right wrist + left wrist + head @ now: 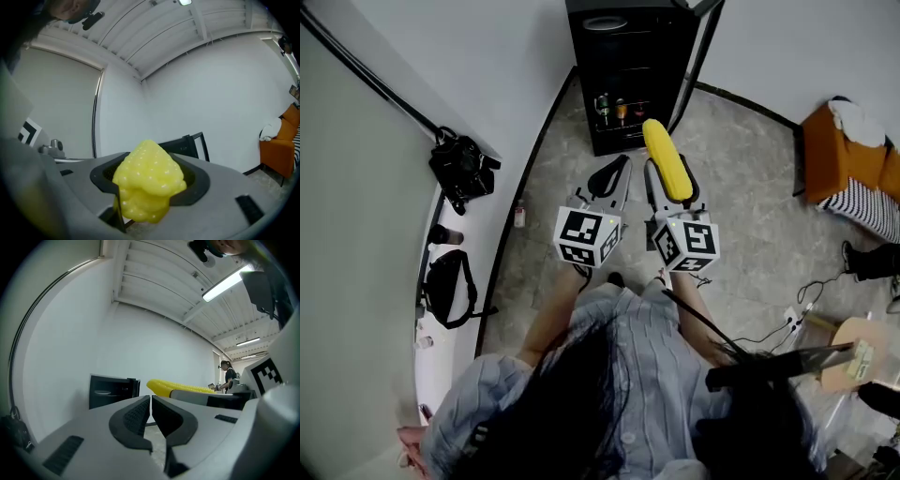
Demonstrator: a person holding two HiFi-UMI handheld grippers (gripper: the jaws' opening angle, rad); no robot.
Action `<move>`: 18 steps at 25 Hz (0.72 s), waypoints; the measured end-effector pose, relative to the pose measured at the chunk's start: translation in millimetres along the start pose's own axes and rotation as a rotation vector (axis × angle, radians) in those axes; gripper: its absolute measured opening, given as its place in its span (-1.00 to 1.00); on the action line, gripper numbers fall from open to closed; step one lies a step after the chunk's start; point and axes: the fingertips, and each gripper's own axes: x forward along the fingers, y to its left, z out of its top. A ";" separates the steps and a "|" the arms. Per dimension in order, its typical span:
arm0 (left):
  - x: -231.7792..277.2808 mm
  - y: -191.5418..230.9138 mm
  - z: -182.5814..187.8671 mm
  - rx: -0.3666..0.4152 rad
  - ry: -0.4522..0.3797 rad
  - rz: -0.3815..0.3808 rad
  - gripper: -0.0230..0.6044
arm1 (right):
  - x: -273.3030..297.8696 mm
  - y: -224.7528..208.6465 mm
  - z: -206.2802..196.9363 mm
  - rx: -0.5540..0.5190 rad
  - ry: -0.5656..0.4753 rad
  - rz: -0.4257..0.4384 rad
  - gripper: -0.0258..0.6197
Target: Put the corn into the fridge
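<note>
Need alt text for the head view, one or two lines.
Seen from above, a person holds a yellow corn cob in the right tongs, pointed at an open black mini fridge on the floor ahead. The left tongs, shut and empty, sit beside it.

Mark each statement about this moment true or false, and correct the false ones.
1. The right tool grips the corn. True.
2. The left tool holds a bottle. False: its jaws are together with nothing between them.
3. The fridge is shut. False: its door stands open, and bottles show on a shelf inside.
4. The corn is outside the fridge. True.
</note>
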 end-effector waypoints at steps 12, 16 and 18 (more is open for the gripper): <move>-15.8 13.0 -17.3 -0.047 0.023 -0.018 -0.86 | -11.7 15.9 -16.4 0.003 0.039 -0.006 -0.13; -13.0 11.9 -22.4 -0.058 0.025 -0.033 -0.86 | -11.1 10.9 -18.1 0.019 0.042 -0.023 -0.13; -11.3 10.9 -25.9 -0.064 0.032 -0.041 -0.86 | -11.1 7.2 -19.4 0.036 0.043 -0.035 -0.13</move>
